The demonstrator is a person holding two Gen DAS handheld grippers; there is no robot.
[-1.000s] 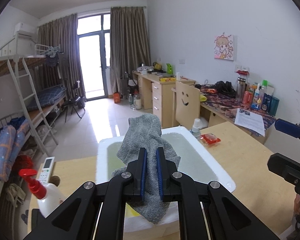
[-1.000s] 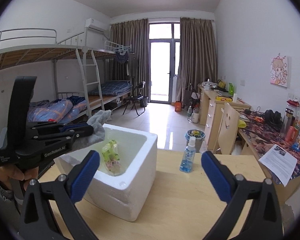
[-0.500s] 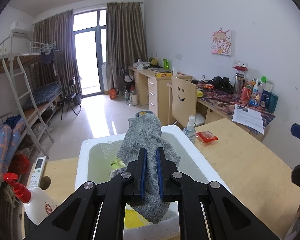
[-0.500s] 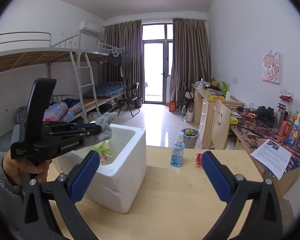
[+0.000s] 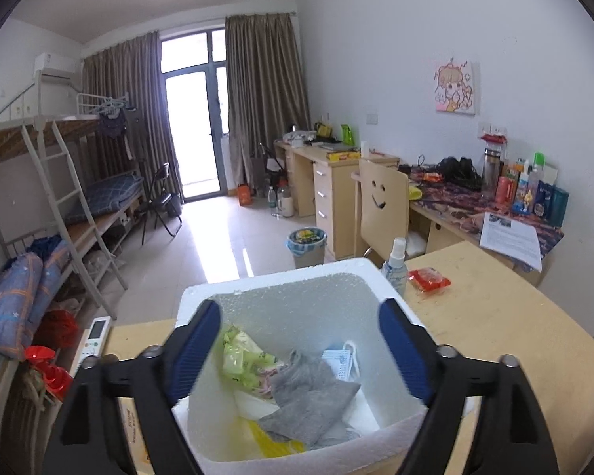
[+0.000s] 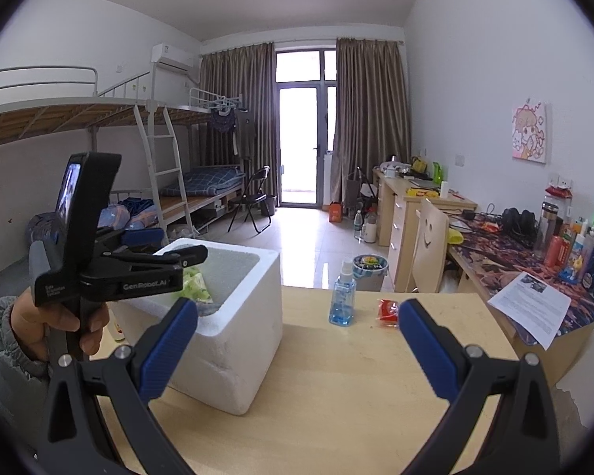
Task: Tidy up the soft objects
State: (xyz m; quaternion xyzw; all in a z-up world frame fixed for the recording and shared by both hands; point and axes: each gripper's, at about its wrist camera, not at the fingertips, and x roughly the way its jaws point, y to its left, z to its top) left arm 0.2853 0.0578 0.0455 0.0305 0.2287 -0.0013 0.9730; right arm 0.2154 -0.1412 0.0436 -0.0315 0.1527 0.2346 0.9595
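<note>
A grey knitted cloth [image 5: 309, 396] lies crumpled inside the white foam box [image 5: 281, 277], on top of a yellow-green plastic bag [image 5: 241, 352] and beside a face mask [image 5: 338, 360]. My left gripper [image 5: 299, 316] hovers over the box with its jaws opening wide; nothing is between the pads, and the cloth lies below them. In the right wrist view, a hand holds the left gripper [image 6: 182, 245] above the box [image 6: 237, 340]. My right gripper [image 6: 297, 312] stands open over the wooden table, right of the box and holding nothing.
A blue spray bottle [image 6: 342, 297] and a red packet [image 6: 388, 310] sit on the table past the box. A remote [image 5: 95, 334] and a red-topped sprayer [image 5: 39, 356] lie at the table's left end. A printed sheet [image 6: 530, 304] hangs off the desk at right.
The left gripper's jaws have sprung apart and let go of the grey cloth, which has dropped into the foam box. The right gripper has stayed open.
</note>
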